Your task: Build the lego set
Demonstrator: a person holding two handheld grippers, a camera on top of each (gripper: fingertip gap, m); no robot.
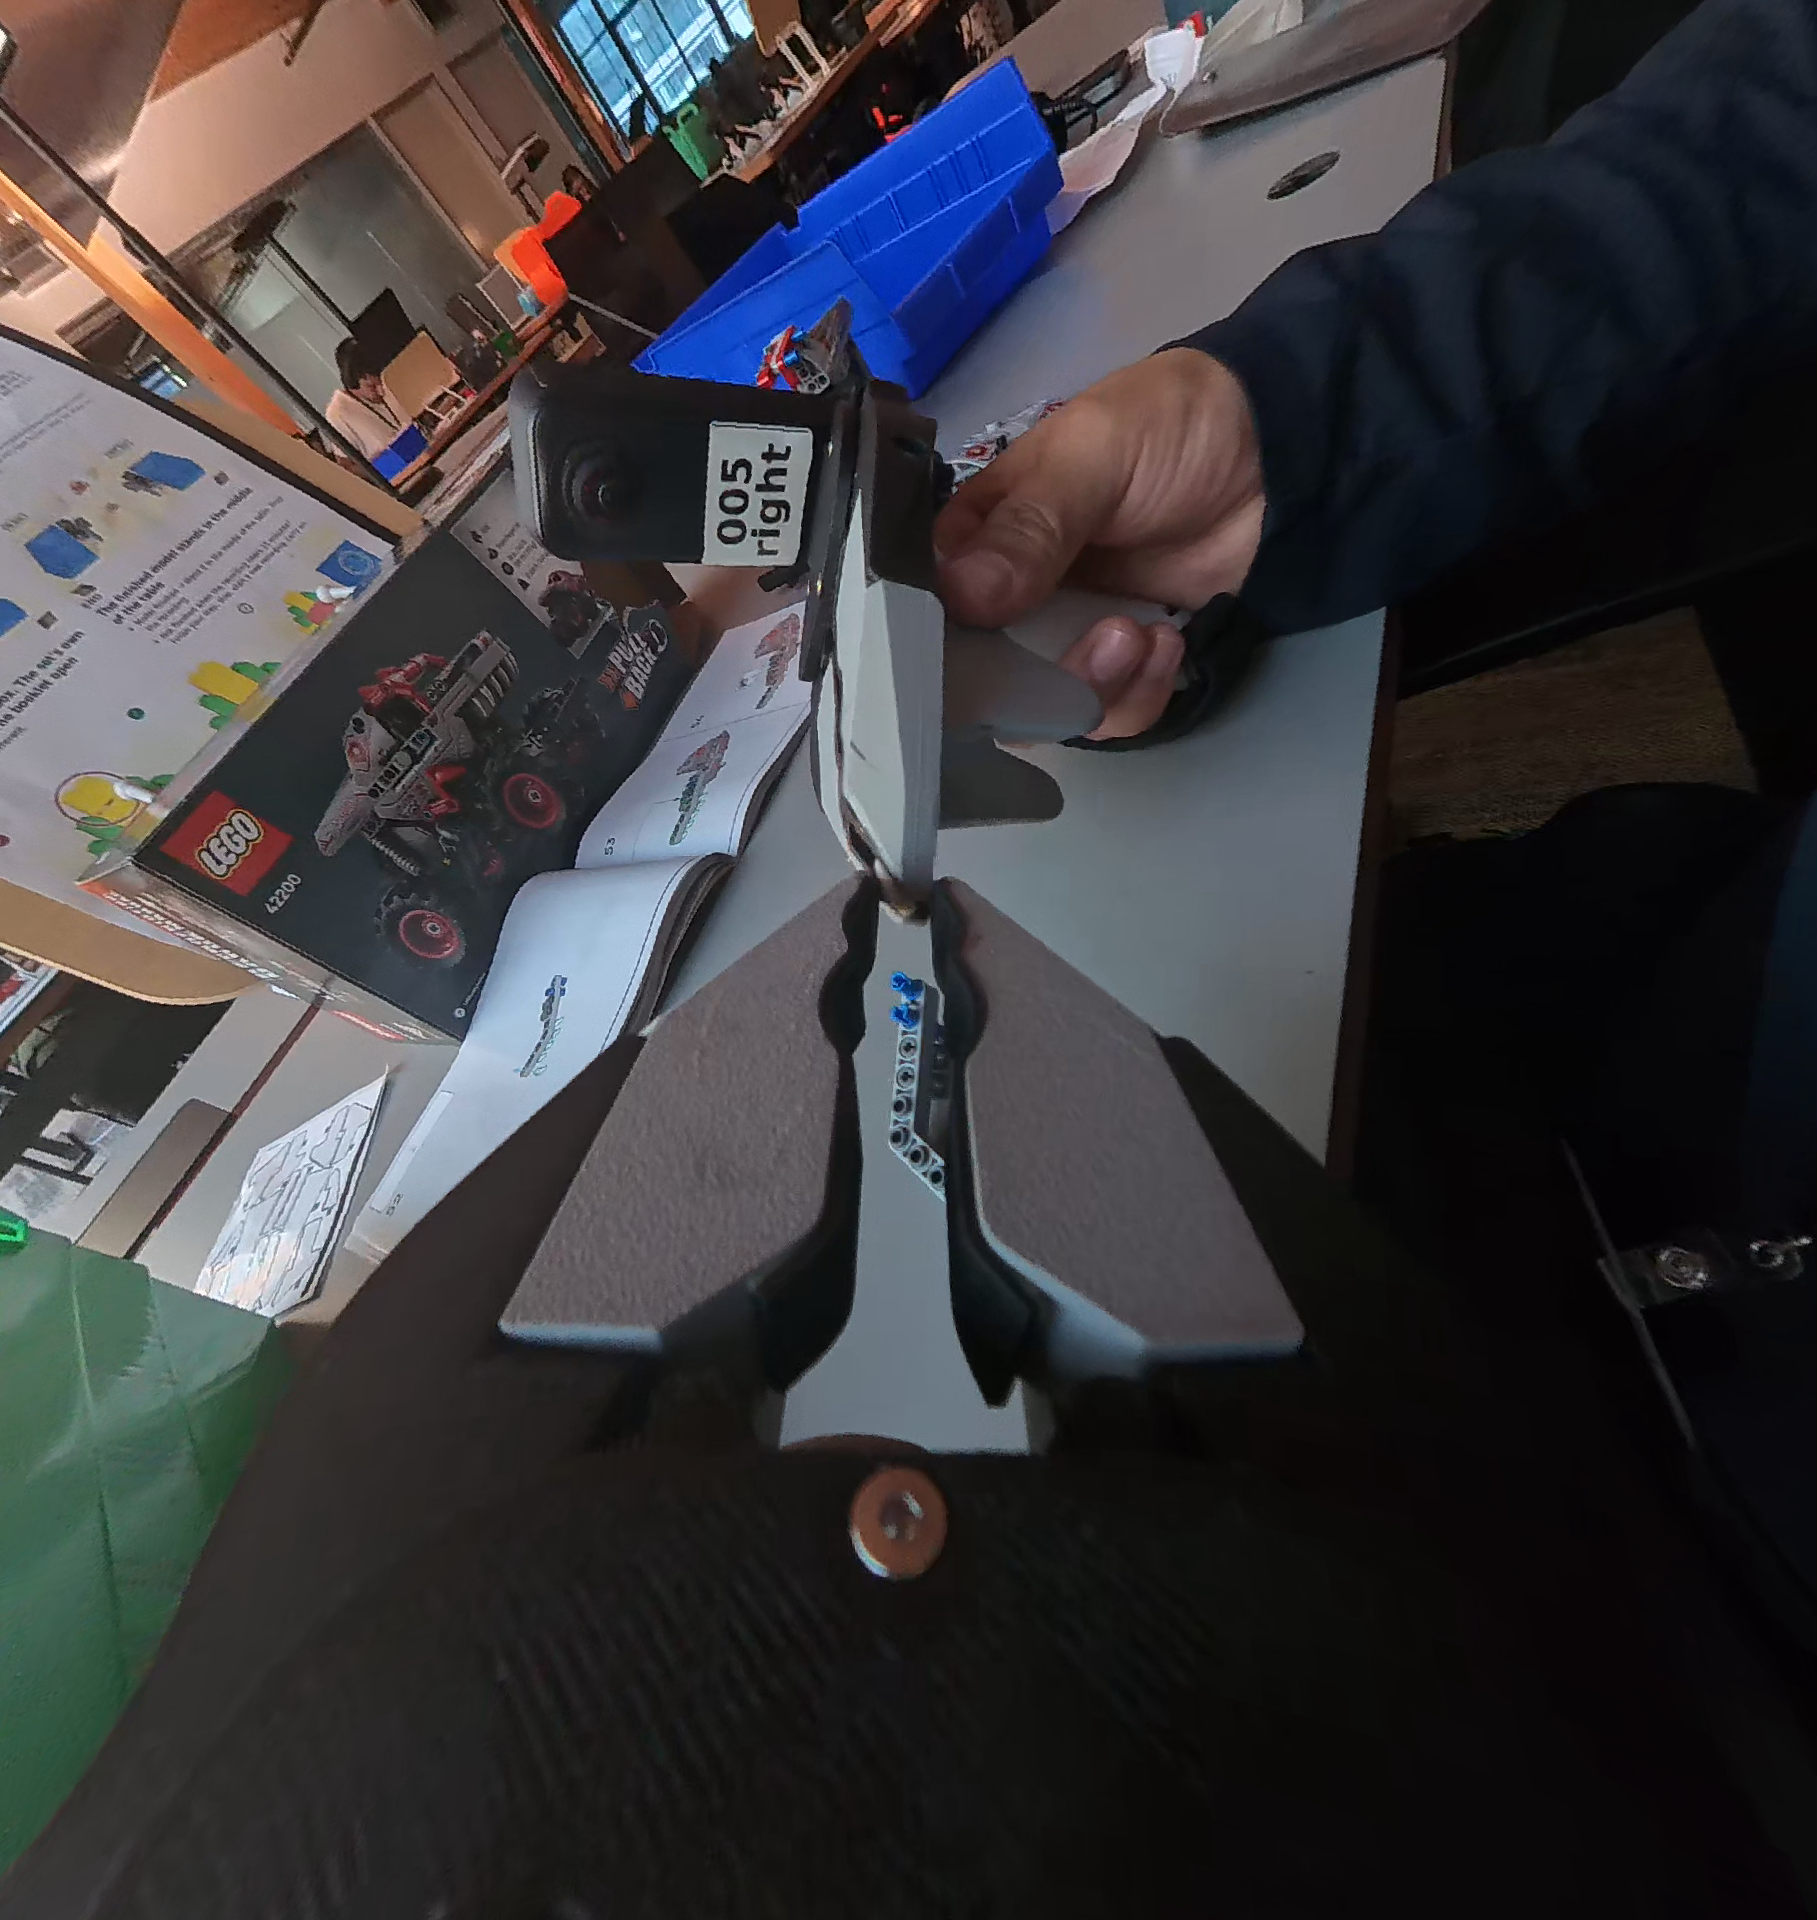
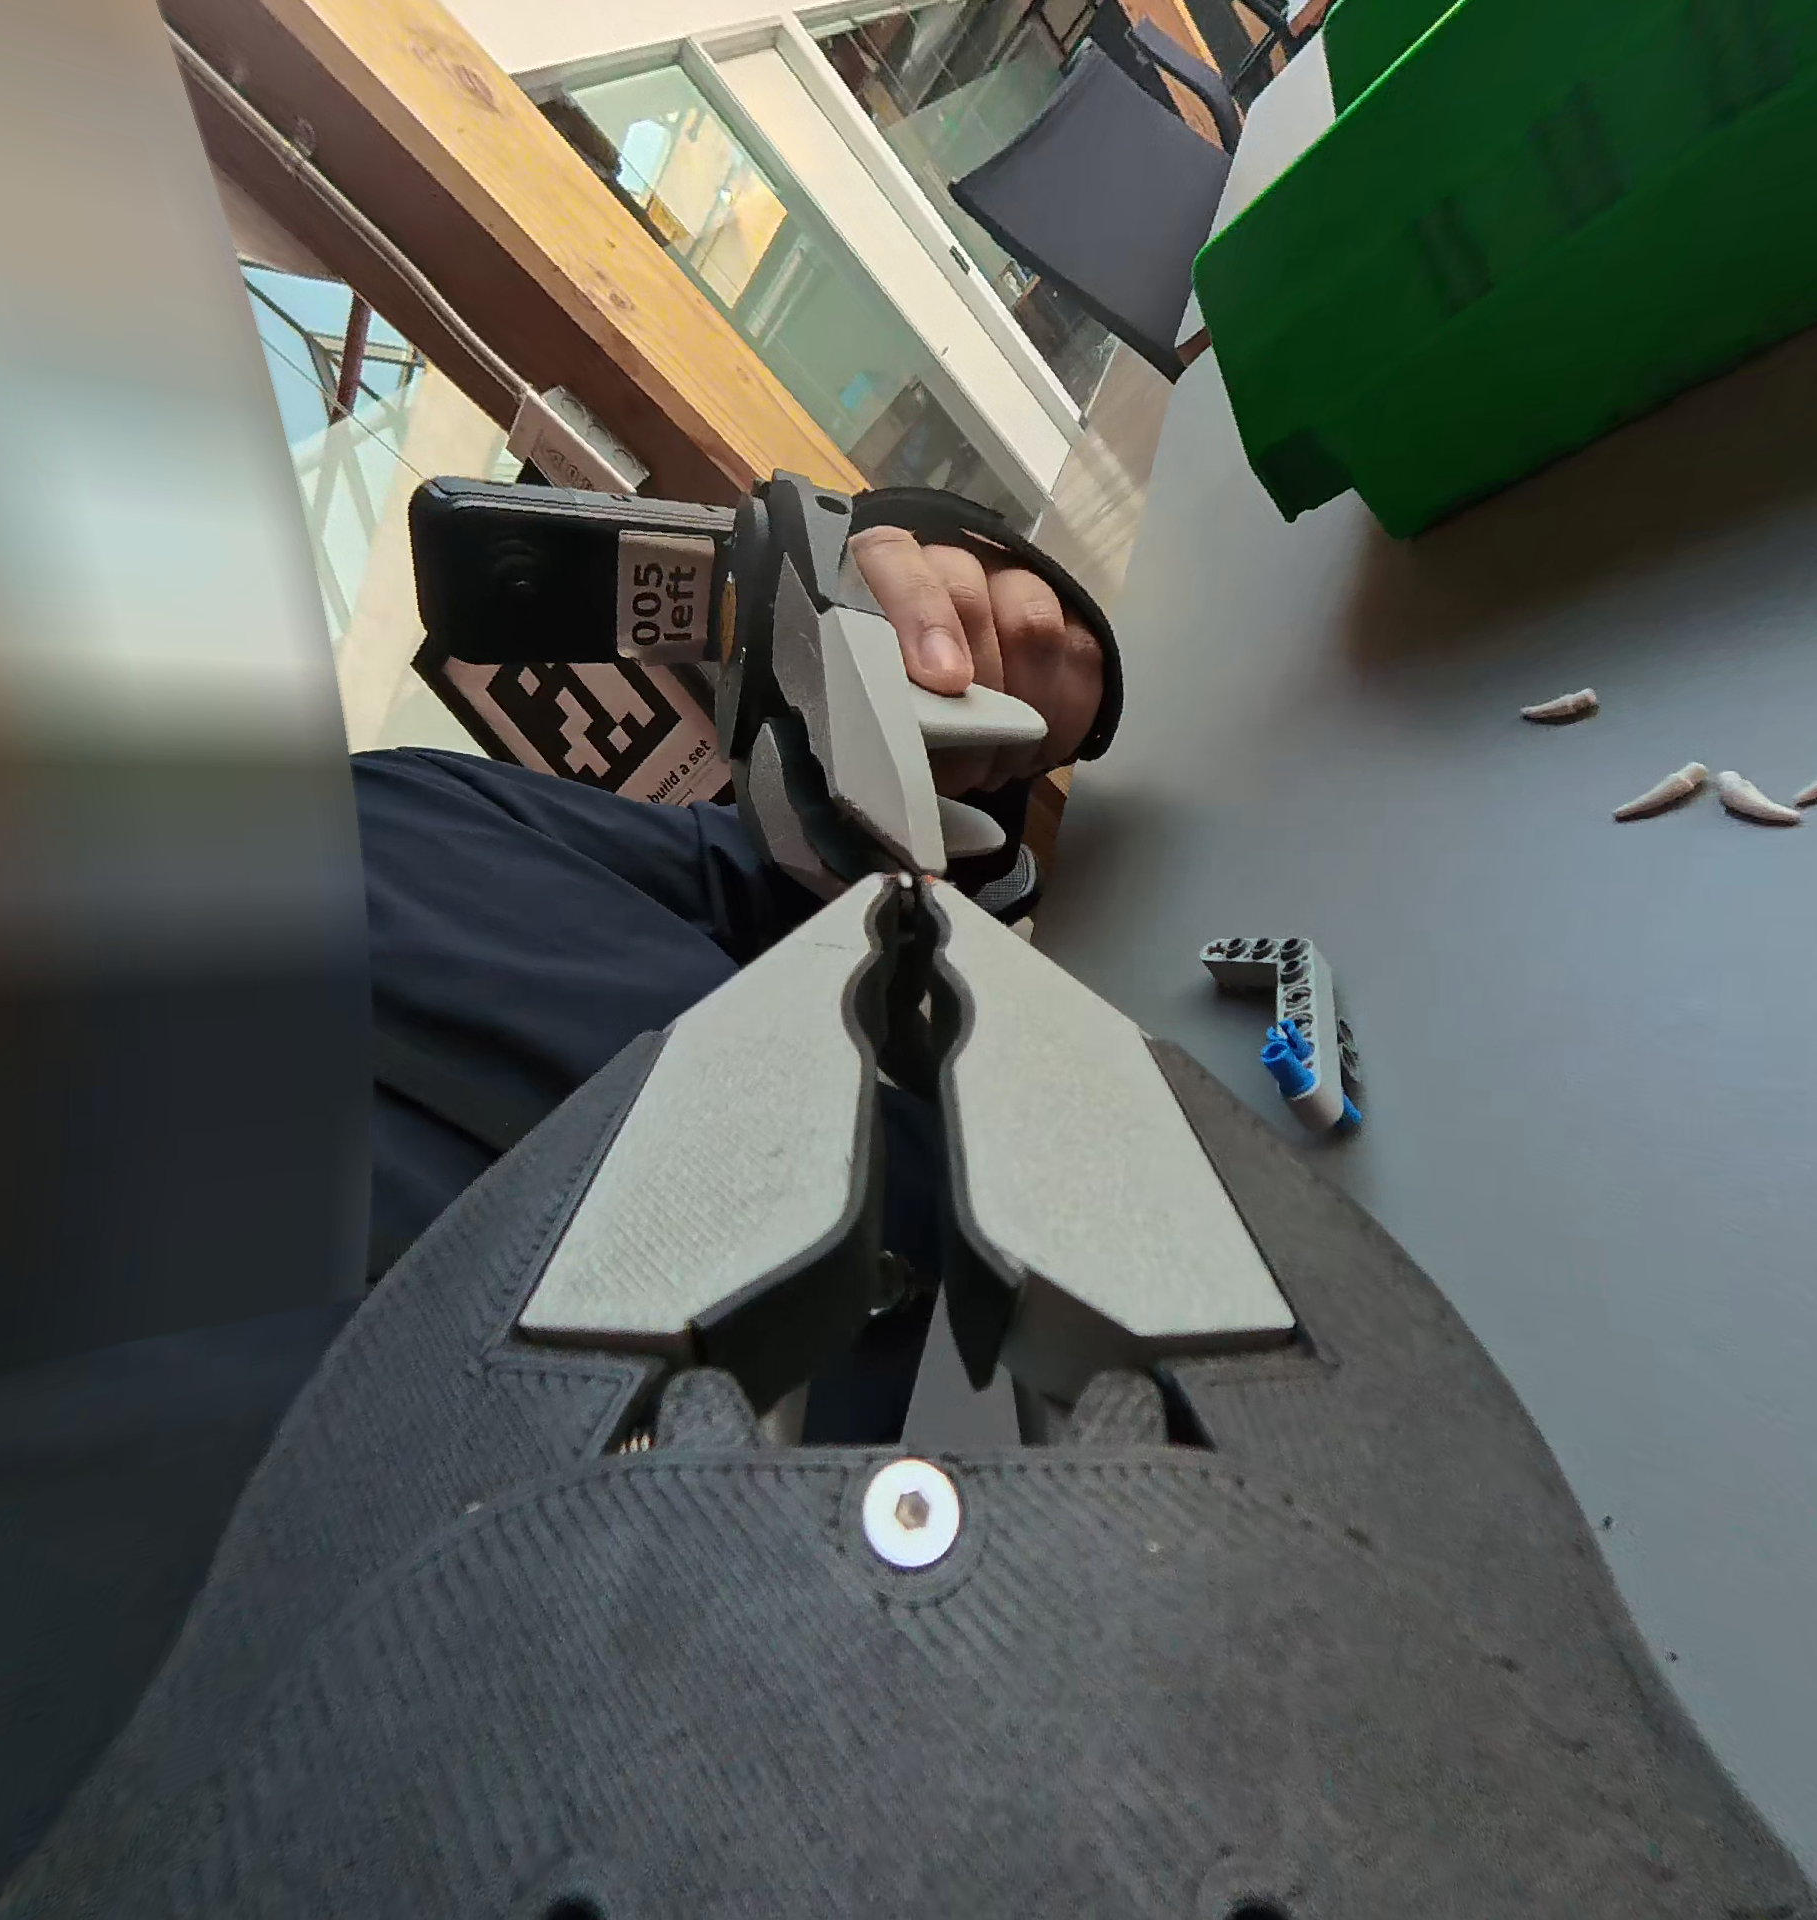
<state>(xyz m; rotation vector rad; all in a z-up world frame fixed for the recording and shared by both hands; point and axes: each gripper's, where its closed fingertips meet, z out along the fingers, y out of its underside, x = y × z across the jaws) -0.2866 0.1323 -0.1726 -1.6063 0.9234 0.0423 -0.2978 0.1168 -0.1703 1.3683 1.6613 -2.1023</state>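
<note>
My two grippers meet tip to tip above the grey table [image 1: 1143, 935]. My right gripper [image 2: 904, 883] is shut on a small whitish tooth-like piece [image 2: 902, 881]. In the left wrist view it [image 1: 899, 883] comes in edge-on from above. My left gripper [image 1: 904, 899] has its jaws closed narrowly around the same piece [image 1: 909, 911], and it also shows in the right wrist view [image 2: 919, 862]. A grey L-shaped beam with blue pins [image 2: 1288, 997] lies on the table, apart from both, and shows between my left fingers [image 1: 914, 1091].
Several loose white teeth [image 2: 1662, 800] lie on the table near a green bin [image 2: 1558, 260]. The set's box [image 1: 364, 790], an open booklet [image 1: 613, 914], a sticker sheet [image 1: 291, 1195] and a blue bin [image 1: 883, 260] stand farther off. A person's hand [image 1: 1122, 499] holds the right gripper. Less than 4 cm separates the two grippers' tips.
</note>
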